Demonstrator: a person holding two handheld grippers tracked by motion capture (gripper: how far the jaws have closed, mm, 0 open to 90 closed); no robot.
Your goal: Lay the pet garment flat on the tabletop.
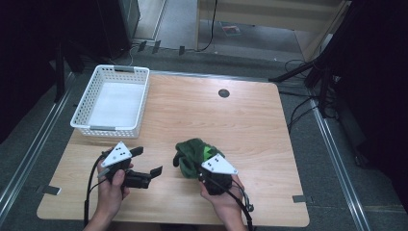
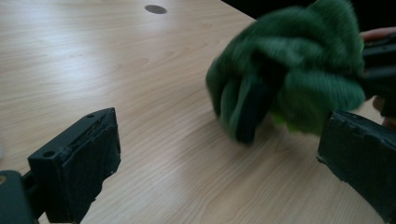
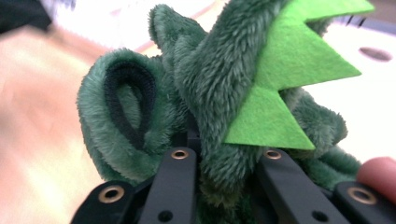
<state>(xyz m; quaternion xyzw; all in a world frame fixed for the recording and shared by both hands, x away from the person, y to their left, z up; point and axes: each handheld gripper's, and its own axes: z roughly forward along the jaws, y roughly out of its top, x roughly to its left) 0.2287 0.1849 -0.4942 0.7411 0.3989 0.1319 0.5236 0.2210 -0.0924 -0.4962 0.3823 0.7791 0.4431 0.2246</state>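
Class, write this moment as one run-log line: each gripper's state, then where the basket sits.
left gripper: open, empty | right gripper: shut on green plush toy | white basket: empty, table's far left corner

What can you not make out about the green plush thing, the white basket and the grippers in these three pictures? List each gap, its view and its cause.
- Green plush thing, high view: its near side is hidden by the right gripper and its grey plate.
- Same thing, left gripper view: motion blur; its top is cut by the frame edge.
- What kind of thing it is: crumpled, cannot tell.
- White basket, high view: contents washed out by glare.
- Left gripper: open, apart from the plush.
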